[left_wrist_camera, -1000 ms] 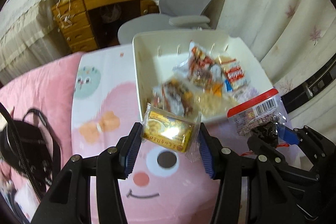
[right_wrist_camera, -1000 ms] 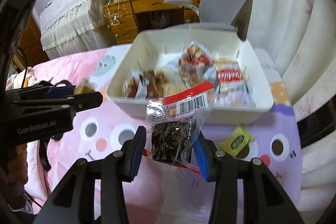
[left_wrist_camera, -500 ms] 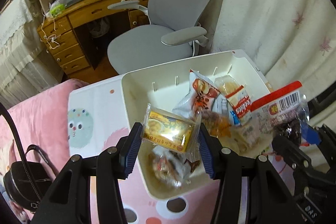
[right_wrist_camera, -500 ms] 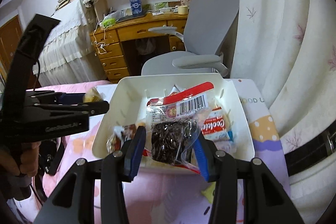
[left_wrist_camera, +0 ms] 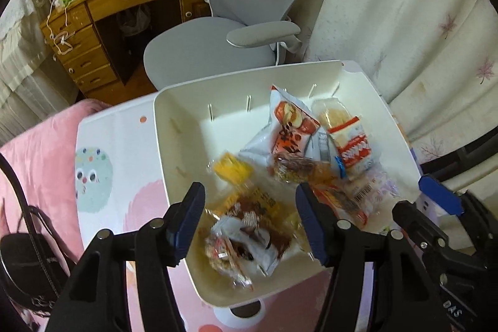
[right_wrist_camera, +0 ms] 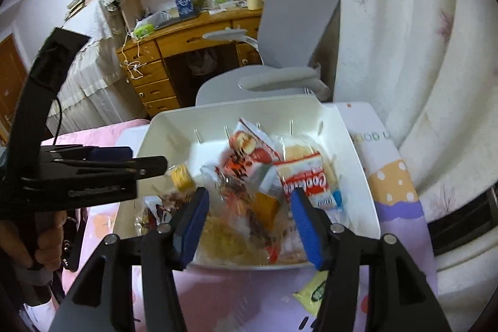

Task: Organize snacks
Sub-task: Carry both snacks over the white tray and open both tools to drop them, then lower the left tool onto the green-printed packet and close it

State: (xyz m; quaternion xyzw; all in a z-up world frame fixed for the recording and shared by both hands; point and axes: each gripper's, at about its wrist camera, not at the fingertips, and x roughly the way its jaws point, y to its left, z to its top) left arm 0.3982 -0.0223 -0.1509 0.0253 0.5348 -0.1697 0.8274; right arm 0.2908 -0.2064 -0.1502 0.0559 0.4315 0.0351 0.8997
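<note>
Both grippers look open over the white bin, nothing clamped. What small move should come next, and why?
Probably swing the right gripper back and down toward the green-yellow packet lying on the blanket just outside the white bin. Both it and the left gripper stand open and empty over the snacks, and that packet is the one snack visible outside.

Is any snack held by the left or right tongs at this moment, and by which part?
Nothing is held. Both the left tongs and the right tongs are open above the white bin, where the snacks lie.
</note>
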